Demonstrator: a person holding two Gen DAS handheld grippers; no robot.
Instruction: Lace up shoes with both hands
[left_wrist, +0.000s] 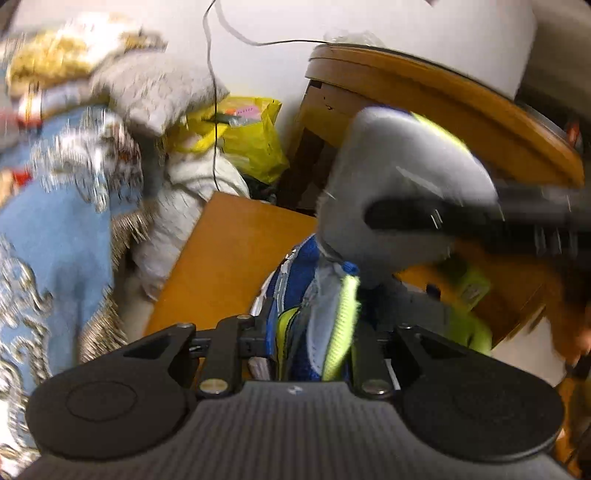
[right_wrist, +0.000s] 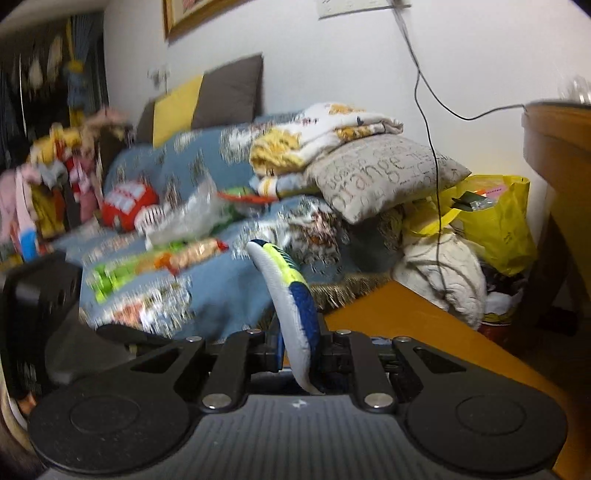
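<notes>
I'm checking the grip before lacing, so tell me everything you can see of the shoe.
The shoe is a sneaker in blue, pale grey and neon yellow-green, looking like mesh fabric with a light padded lining. It is held above the orange wooden table, not resting flat. The left hand-held gripper clamps its upper; the right hand-held gripper pinches its upright tongue. Motion blur hides the laces and eyelets.

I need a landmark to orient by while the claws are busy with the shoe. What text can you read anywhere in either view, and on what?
"orange": on the grey cushion, in the right wrist view; the smaller words around it are too faint to read.
Yellow bag: a small print mark, too small to read.
Snack packets on the blue cover: blurred, unreadable.
Shoe: no readable lettering in either view.
</notes>
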